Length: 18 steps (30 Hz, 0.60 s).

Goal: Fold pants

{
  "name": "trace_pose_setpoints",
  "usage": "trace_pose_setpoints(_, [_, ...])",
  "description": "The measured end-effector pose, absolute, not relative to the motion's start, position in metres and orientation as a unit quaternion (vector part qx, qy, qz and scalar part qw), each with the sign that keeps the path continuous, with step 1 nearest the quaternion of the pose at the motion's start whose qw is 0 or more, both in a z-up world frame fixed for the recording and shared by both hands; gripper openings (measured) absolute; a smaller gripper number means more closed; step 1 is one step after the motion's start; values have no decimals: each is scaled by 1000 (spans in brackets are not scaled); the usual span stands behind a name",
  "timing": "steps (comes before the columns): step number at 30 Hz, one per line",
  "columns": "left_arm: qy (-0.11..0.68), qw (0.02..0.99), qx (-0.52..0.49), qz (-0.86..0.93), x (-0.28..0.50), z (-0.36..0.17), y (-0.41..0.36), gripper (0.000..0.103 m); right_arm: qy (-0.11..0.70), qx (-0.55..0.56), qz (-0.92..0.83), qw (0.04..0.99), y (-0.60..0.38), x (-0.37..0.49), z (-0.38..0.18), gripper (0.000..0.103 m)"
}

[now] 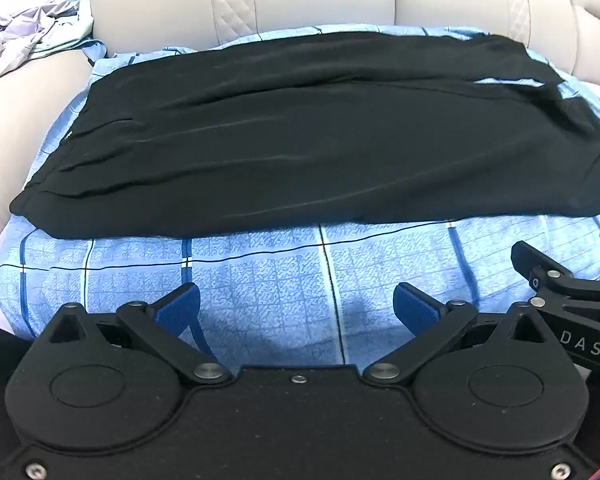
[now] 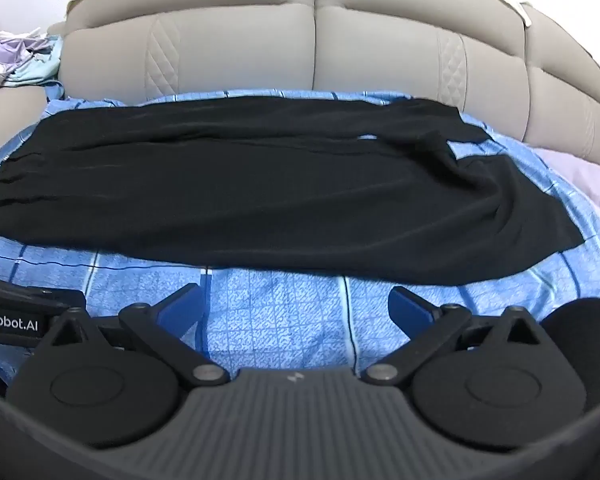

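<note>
Black pants (image 1: 292,136) lie flat across a blue checked sheet (image 1: 260,264), waistband to the left and leg ends to the right. In the right wrist view the same pants (image 2: 260,184) show two legs parting at the right, with a strip of sheet between them. My left gripper (image 1: 296,300) hovers open over bare sheet, just short of the pants' near edge, nothing between its blue pads. My right gripper (image 2: 294,300) is open too, over the sheet (image 2: 280,312) in front of the pants. Each gripper's side shows at the edge of the other's view.
A beige padded sofa back (image 2: 316,48) rises behind the sheet. A heap of lilac and pale green clothes (image 1: 24,36) lies at the far left on the cushion. A pale lilac fabric (image 2: 580,176) lies at the right edge of the sheet.
</note>
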<state>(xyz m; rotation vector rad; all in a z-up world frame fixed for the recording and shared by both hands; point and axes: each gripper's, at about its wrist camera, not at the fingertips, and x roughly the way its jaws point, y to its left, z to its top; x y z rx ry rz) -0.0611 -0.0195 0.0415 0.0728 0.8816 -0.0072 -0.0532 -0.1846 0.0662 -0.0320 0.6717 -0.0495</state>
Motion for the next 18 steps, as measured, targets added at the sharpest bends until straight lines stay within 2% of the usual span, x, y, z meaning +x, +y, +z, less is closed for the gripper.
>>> trace_pose_setpoints(18, [437, 898, 41, -2, -48, 56, -24, 103, 327, -23, -31, 944, -183, -56, 76, 103])
